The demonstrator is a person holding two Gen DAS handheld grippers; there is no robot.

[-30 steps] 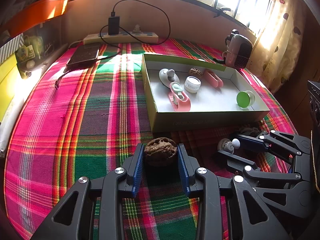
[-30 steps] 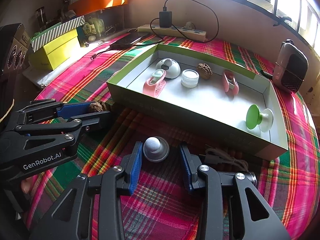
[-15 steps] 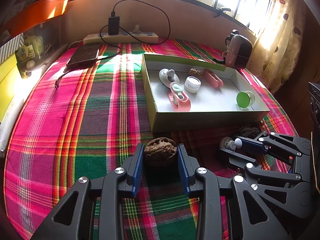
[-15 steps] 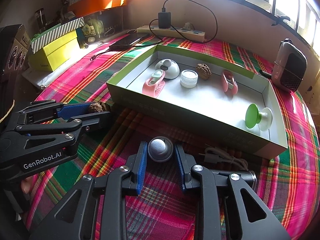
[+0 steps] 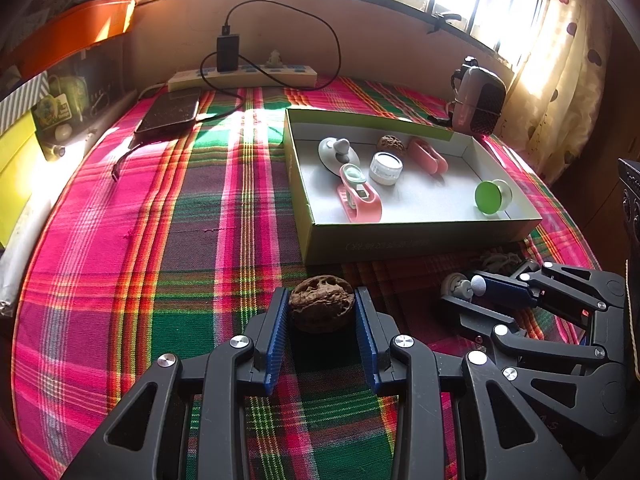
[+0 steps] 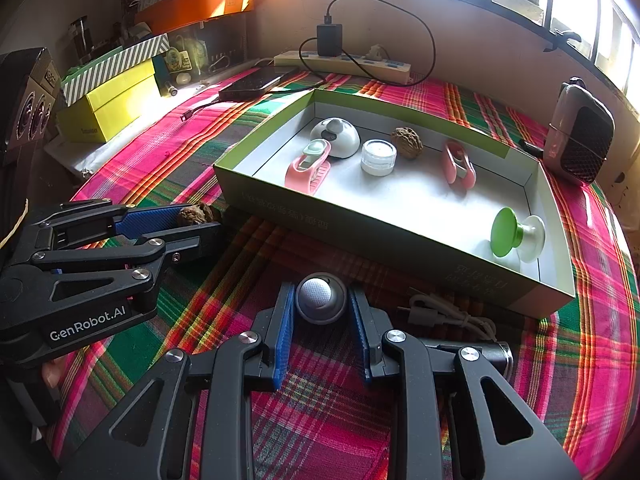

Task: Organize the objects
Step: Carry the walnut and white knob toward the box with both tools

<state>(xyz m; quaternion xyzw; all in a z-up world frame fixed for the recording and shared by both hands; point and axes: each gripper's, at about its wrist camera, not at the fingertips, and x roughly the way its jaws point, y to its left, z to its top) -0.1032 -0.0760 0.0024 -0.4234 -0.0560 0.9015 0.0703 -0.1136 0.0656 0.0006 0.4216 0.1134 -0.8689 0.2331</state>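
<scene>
The left gripper (image 5: 322,316) has its jaws clenched on a walnut (image 5: 321,304), both blue pads pressed against its sides, low over the plaid-covered worktop (image 5: 120,240). From the left wrist view, the green box (image 5: 400,240) sits at about 1 o'clock from the walnut, its near wall just beyond it.

The right gripper (image 6: 322,312) has its jaws grasping a small grey suction knob (image 6: 320,298) with a white dimpled top, also close to the cloth. The box's front wall lies at 12 o'clock from it. A coiled white cable (image 6: 448,314) rests at 3 o'clock beside the right jaw, against the box.

Inside the box lie a grey dome holder (image 6: 336,138) at the far left, a pink clip (image 6: 308,168) just in front of it, a clear round jar (image 6: 378,156), a second walnut (image 6: 407,143), another pink clip (image 6: 458,164), and a green-and-white suction knob (image 6: 516,234) in the near right corner.

A power strip (image 5: 244,76) lies at 11 o'clock along the wall.
</scene>
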